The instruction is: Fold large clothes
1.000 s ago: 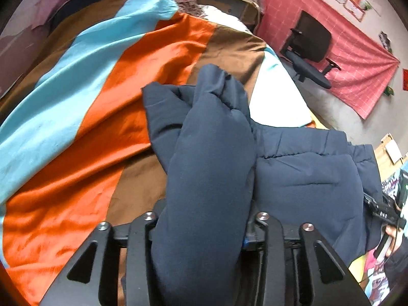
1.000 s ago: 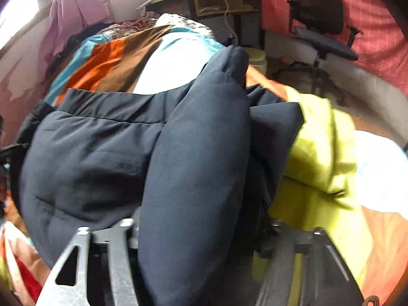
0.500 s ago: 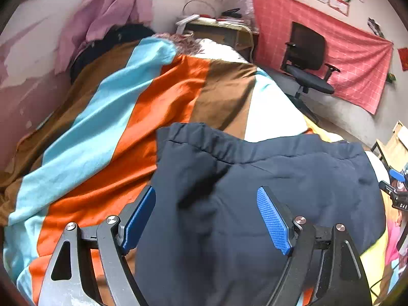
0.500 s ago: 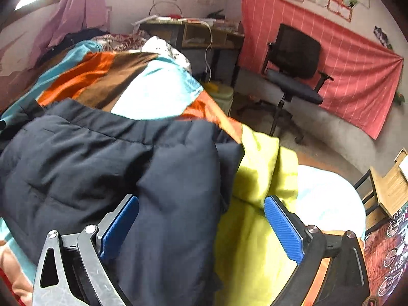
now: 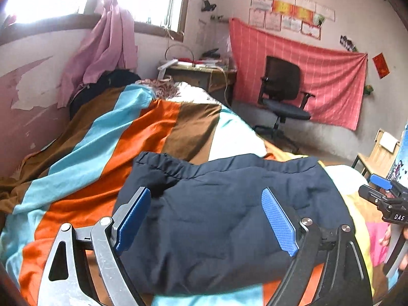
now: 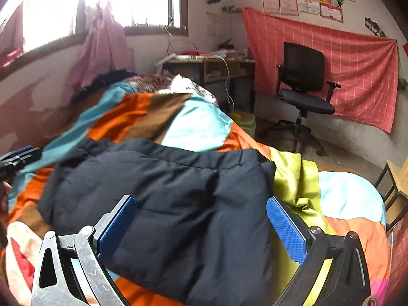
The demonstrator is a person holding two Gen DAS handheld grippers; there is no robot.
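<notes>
Bed [image 5: 76, 153]: fills most of both views, covered by a spread in brown, light blue, orange and white stripes; it carries the clothing.
Red cloth [image 5: 318, 76]: checked, hung across the far wall behind the office chair [image 5: 283, 89].
Pink garment [image 5: 102, 48]: hangs below the bright window at the head of the bed.
Table [image 6: 211, 63]: stands in the far corner beyond the bed, cluttered with small things too blurred to name.
Dark padded jacket [image 5: 229, 216]: lies folded on the bed's near part, its gathered hem toward the far end; in the right wrist view its right edge lies against the yellow-green cloth [image 6: 295, 178].
Left gripper [image 5: 206, 219]: above the jacket, jaws opening, blue pads well apart and clear of the fabric; nothing is held.
Right gripper [image 6: 201, 227]: over the jacket's right part, jaws spread wide, pads not pressing the cloth; released. It also shows at the right edge of the left wrist view [image 5: 382, 196], a hand just below it.
Wooden stool [image 6: 397, 178]: at the right edge, beside the bed.
</notes>
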